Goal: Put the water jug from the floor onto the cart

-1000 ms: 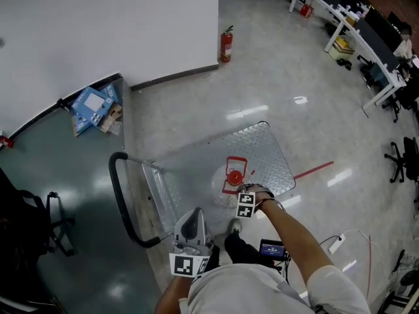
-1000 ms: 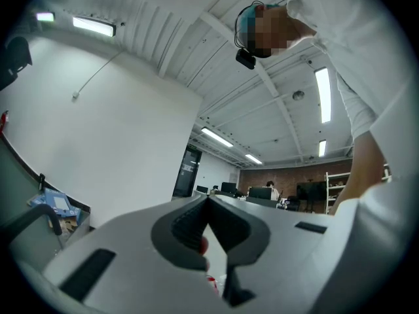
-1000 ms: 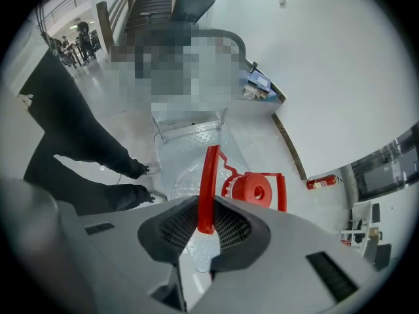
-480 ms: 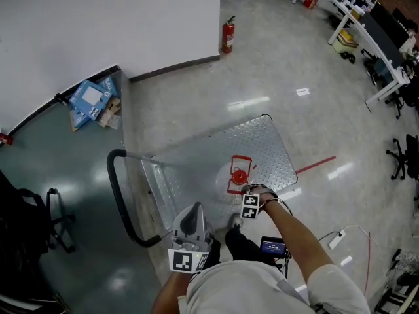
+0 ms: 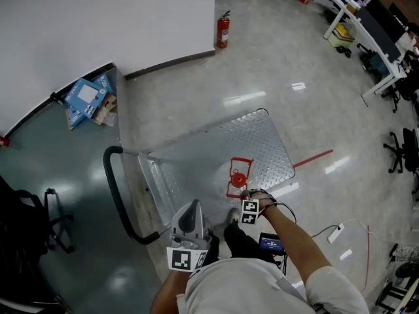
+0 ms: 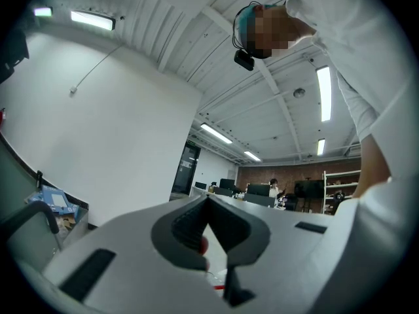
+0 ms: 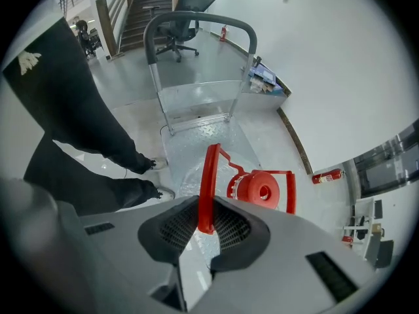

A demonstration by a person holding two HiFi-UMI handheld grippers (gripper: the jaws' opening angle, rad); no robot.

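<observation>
The water jug [image 5: 230, 183] is clear, with a red cap [image 7: 262, 190] and a red carrying handle [image 7: 208, 169]. It is over the near right part of the cart's metal deck [image 5: 262, 142]. I cannot tell if its bottom touches the deck. My right gripper [image 5: 243, 198] points steeply down and is shut on the red handle, which runs between its pads [image 7: 229, 226]. My left gripper [image 5: 190, 220] is held level close to my body, left of the jug, with the jaws shut and nothing in them [image 6: 208, 203].
The cart's black push bar [image 5: 114, 195] stands at its left end. My legs and shoes [image 7: 141, 175] are beside the deck's near edge. A fire extinguisher [image 5: 223, 30], blue boxes [image 5: 85, 100], an office chair [image 5: 46, 221], desks [image 5: 366, 31] and a floor cable [image 5: 335, 233] surround the area.
My right gripper has sunk a little with the jug, towards the deck's near edge. The left gripper has stayed where it was.
</observation>
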